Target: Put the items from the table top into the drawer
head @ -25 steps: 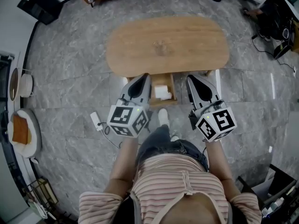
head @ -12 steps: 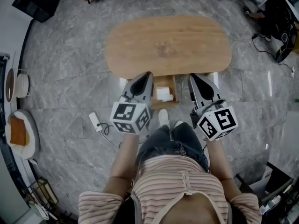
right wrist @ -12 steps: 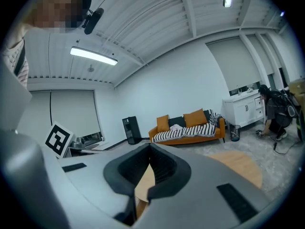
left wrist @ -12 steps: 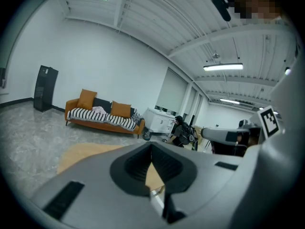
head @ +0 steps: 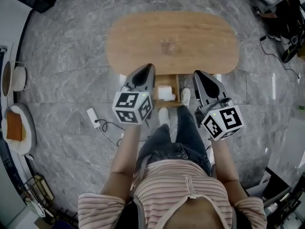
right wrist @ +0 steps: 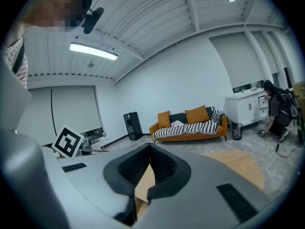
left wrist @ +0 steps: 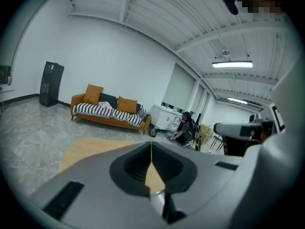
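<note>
The oval wooden table (head: 171, 37) lies ahead of me, and only a dark knot mark shows on its top. Under its near edge the wooden drawer (head: 175, 87) stands pulled out, with a white item (head: 166, 92) inside. My left gripper (head: 151, 67) is shut with nothing in it, its tip over the table's near edge just left of the drawer. My right gripper (head: 196, 73) is shut too, just right of the drawer. In the left gripper view the left gripper (left wrist: 151, 147) has its jaws meeting over the table (left wrist: 88, 149). The right gripper (right wrist: 149, 152) looks the same in its own view.
The person's shoes (head: 185, 97) stand on the grey stone floor right by the drawer. A white power strip (head: 92, 117) with a cable lies at the left. An orange sofa (left wrist: 109, 111) stands beyond the table, and a person (left wrist: 183, 128) crouches by a white cabinet.
Both grippers have moved forward toward the table's near edge. The person has stepped closer, so one shoe now sits beside the drawer.
</note>
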